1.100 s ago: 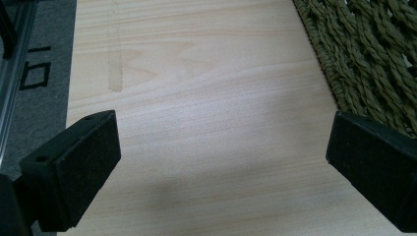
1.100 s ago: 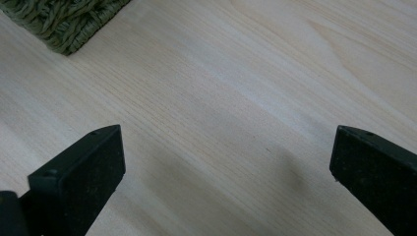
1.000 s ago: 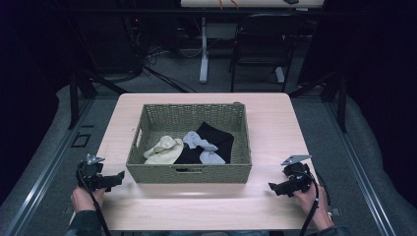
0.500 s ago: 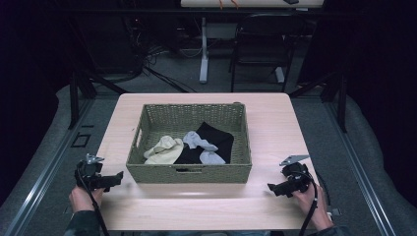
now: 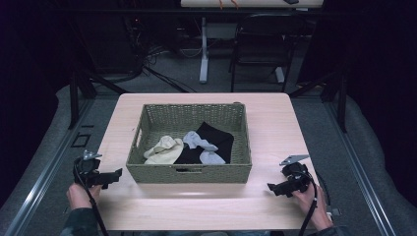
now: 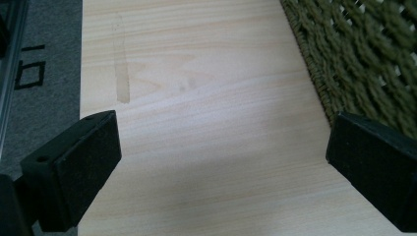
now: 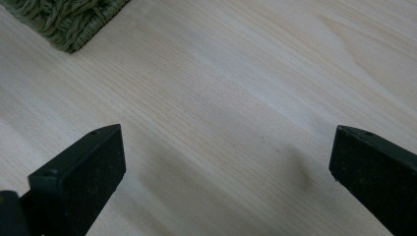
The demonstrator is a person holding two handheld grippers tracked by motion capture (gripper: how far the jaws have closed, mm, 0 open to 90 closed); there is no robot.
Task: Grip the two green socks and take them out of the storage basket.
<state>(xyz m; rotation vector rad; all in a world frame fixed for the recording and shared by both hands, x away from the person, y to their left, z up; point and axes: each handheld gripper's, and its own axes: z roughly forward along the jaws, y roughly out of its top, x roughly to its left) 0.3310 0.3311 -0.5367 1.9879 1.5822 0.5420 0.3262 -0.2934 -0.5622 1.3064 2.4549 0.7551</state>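
- Table point(image 5: 275, 128) first, pale wood, sitting in the middle of a dark room with a grey floor around it.
- Woven olive basket point(image 5: 189, 173) is taking up the middle of the table, one handle slot showing in its near wall.
- Inside it, a black cloth point(image 5: 219, 137) is lying toward the right, a cream one point(image 5: 162, 150) on the left, and a light blue-grey one point(image 5: 199, 143) is draped between them, overlapping the black.
- Left gripper point(image 5: 116, 174) is hovering low just beside the basket's near left corner, jaws spread wide, nothing between them but bare wood.
- Right gripper point(image 5: 272, 188) is sitting near the table's front right, a bit apart from the basket, jaws also wide apart and holding nothing.
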